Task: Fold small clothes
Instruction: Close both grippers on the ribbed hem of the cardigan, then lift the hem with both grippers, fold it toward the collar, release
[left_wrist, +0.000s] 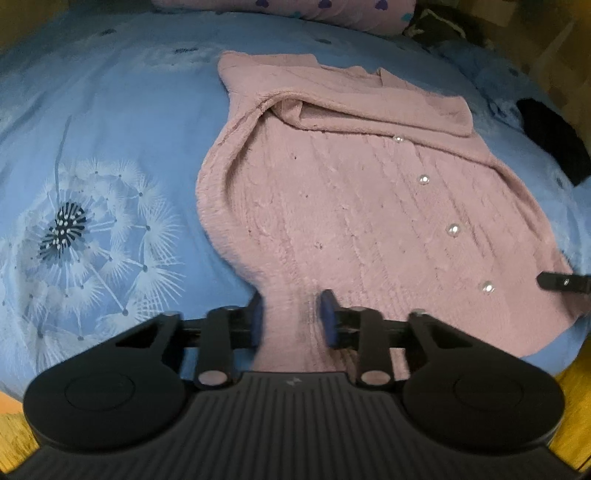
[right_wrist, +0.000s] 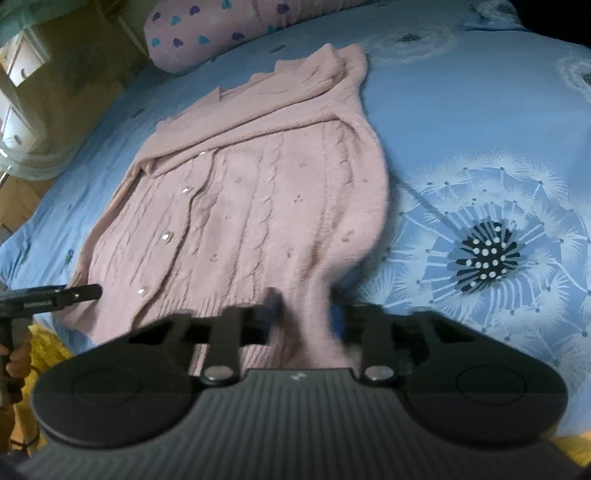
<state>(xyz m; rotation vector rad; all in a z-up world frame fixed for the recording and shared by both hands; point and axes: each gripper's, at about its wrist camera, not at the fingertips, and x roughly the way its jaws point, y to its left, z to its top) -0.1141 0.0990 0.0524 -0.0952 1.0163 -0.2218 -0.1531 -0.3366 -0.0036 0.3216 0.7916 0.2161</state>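
A pink cable-knit cardigan with pearl buttons lies on a blue bedsheet, one sleeve folded across its chest. My left gripper holds the cardigan's hem, which is bunched between its blue pads. In the right wrist view the cardigan lies the same way, and my right gripper has a bunched strip of the hem running between its fingers. The image is blurred there. Each gripper's tip shows at the edge of the other's view, as a black finger in the left wrist view and the right wrist view.
A pink pillow with hearts lies at the bed's head, also in the right wrist view. A black item lies at the bed's right edge. Large dandelion prints mark the sheet. Yellow floor shows below the bed edge.
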